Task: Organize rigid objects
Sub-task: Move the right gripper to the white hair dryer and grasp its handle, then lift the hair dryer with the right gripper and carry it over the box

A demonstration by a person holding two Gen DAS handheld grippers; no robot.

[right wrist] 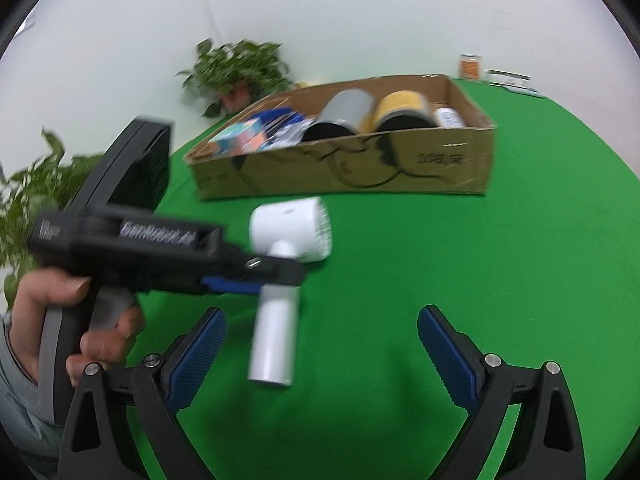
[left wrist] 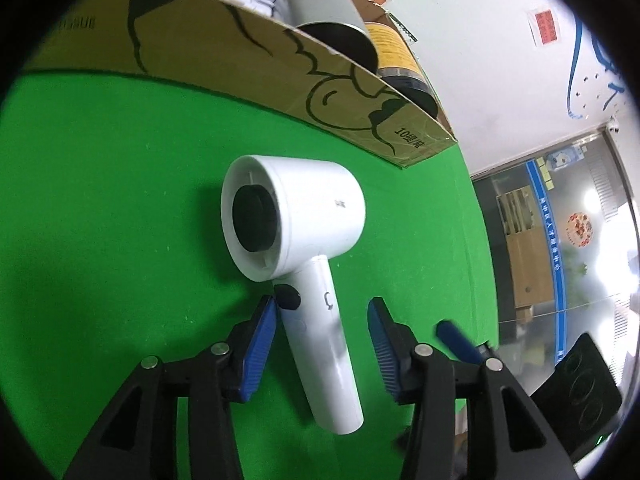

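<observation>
A white hair dryer (left wrist: 298, 236) lies on the green table, its handle pointing toward me. My left gripper (left wrist: 322, 316) is open with its blue pads on either side of the handle; the left pad (left wrist: 262, 344) is at the handle's edge, the right pad stands apart. In the right wrist view the dryer (right wrist: 288, 232) lies mid-table with the left gripper (right wrist: 256, 280) over its handle. My right gripper (right wrist: 322, 332) is open and empty, hovering in front of the dryer. A cardboard box (left wrist: 248, 64) behind holds a grey can (left wrist: 324, 4) and a yellow can (left wrist: 396, 56).
The box (right wrist: 344, 168) also holds small cartons (right wrist: 244, 140) at its left end. Potted plants (right wrist: 236, 72) stand behind the table's left edge. Small boxes (right wrist: 472, 68) sit at the far right. The table's right edge (left wrist: 484, 240) drops off to a room.
</observation>
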